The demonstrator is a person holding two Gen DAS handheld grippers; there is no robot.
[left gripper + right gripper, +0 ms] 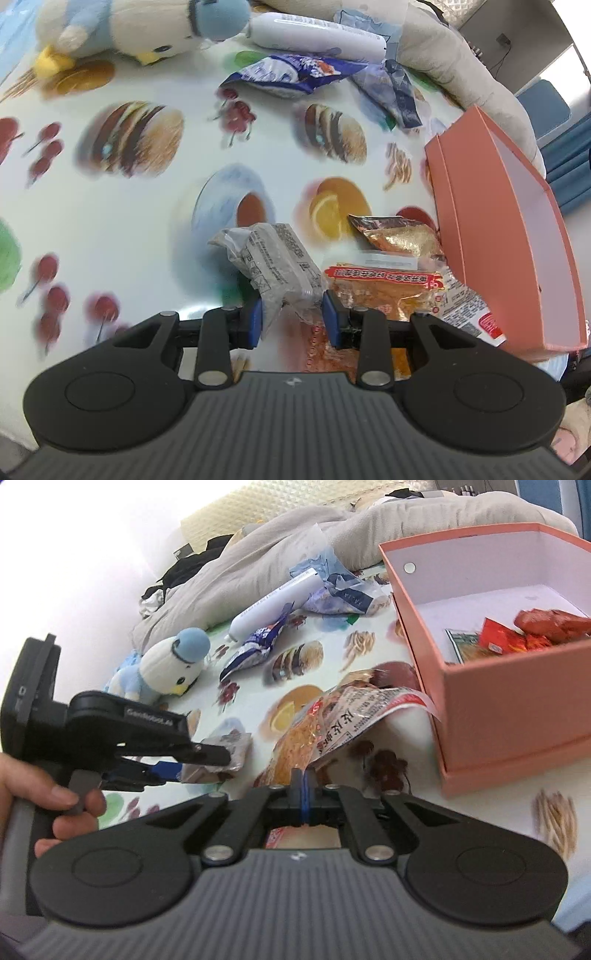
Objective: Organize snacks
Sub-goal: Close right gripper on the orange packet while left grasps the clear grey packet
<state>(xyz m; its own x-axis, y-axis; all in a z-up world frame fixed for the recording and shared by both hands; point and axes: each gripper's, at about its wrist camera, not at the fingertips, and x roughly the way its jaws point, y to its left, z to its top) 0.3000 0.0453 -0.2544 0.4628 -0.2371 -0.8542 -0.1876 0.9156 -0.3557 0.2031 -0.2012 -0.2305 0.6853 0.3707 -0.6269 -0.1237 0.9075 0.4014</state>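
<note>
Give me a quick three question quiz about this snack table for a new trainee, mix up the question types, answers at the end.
1. True or false: the pink box already has red snack packets inside.
2. What do the left tongs grip?
A. the grey packet
B. the white tube
C. the plush toy
3. Fill in: the right tongs are clamped on the edge of the ______ snack bag.

Key: 1 true; 2 A; 3 orange.
</note>
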